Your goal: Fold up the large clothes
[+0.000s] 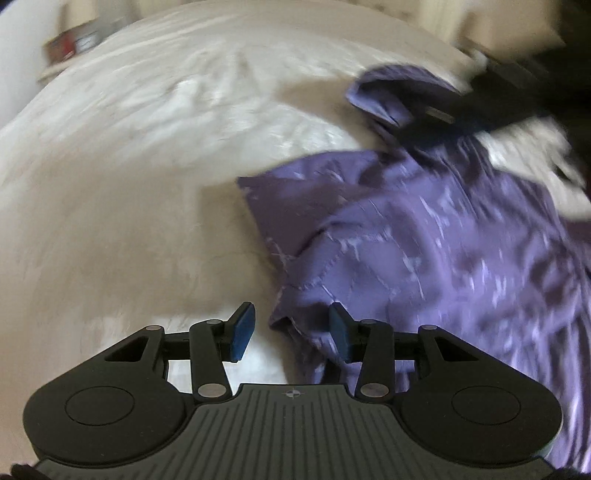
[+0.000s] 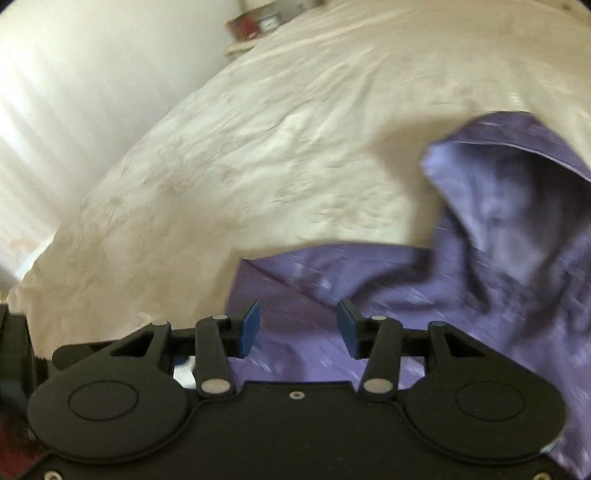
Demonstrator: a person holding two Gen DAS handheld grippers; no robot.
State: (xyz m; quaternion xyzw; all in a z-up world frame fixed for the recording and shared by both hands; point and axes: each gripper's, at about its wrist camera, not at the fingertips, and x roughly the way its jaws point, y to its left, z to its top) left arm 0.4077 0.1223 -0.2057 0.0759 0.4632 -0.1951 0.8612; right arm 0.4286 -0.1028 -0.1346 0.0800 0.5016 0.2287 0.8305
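Purple patterned fabric garment (image 1: 424,236) lies crumpled on the right part of a cream wrinkled bedsheet (image 1: 129,166), its bulk running from near right toward far right, one flap raised. Left gripper (image 1: 291,330) and right gripper (image 2: 299,328) both stand released, pads clear of cloth, the right's jaws opening. Bare sheet spreads left and far; beyond the sheet's far edge sits a blurred red box (image 2: 255,24).

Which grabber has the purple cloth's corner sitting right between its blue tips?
The left gripper: the purple cloth's corner pokes between its tips.

Cream bedsheet (image 1: 129,177) on bed; crumpled purple garment (image 1: 424,236) lies on it.
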